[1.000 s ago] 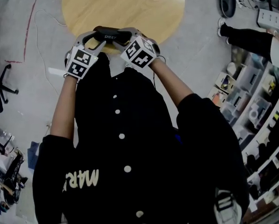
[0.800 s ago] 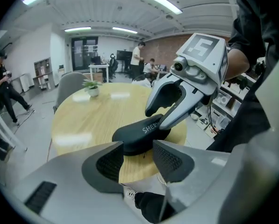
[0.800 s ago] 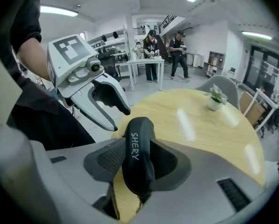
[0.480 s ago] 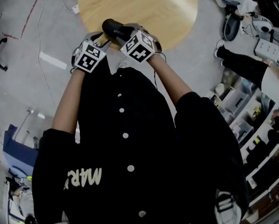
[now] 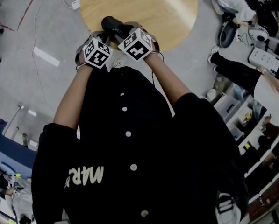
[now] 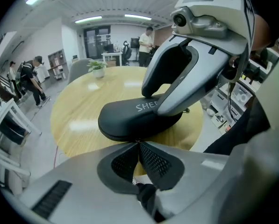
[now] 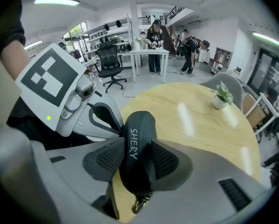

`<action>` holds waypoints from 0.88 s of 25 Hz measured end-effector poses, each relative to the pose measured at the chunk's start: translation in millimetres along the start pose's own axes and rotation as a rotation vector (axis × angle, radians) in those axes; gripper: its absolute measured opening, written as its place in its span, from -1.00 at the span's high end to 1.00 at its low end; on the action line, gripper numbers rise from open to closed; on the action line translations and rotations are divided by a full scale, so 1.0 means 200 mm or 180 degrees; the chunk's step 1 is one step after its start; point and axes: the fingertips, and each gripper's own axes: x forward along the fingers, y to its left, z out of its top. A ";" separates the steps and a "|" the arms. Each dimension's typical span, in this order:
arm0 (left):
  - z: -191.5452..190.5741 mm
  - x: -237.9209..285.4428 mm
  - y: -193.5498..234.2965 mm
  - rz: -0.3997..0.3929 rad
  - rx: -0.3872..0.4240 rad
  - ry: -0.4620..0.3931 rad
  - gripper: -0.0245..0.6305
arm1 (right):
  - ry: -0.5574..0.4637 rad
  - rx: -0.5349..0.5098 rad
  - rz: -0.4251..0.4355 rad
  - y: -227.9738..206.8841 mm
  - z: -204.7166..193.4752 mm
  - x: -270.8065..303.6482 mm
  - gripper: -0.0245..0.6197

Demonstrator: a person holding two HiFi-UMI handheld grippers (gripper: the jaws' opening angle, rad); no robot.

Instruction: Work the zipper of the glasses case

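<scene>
Since a second ago the left claw [image 6: 138, 143] has drawn in beside the right, and its jaws have just been closing. Their tips now meet at the seam of the one smooth black oval glasses case [image 7: 138, 129] (lettered SHERY). The right claw [image 7: 138, 161] grips the case, spread wide. Both claws tilt steeply down at the near edge of the round wooden surface [image 5: 144, 8].

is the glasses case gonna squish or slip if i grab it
The glasses case is probably stiff: its domed shell shows no dents. Smooth, rounded sides might slide in a pinch. The metal zipper pull hangs loose, so it will likely swing.
</scene>
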 end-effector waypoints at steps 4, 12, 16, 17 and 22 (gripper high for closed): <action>0.01 0.00 0.01 0.0081 0.0060 0.0057 0.90 | 0.0035 0.0012 0.0014 -0.01 -0.01 0.00 0.35; -0.01 -0.04 0.06 0.0066 0.0422 0.0228 0.90 | 0.0123 -0.0030 -0.0037 0.00 0.01 0.00 0.35; -0.01 -0.03 0.11 0.0020 0.0644 0.0338 0.90 | 0.0144 -0.0060 -0.0063 -0.01 0.01 0.00 0.35; -0.01 -0.03 0.12 0.0014 0.0710 0.0364 0.90 | 0.0141 -0.0044 -0.0069 -0.01 0.01 0.00 0.35; 0.00 -0.04 0.19 -0.0060 0.1043 0.0478 0.90 | 0.0100 0.0010 -0.0100 -0.02 0.02 -0.01 0.35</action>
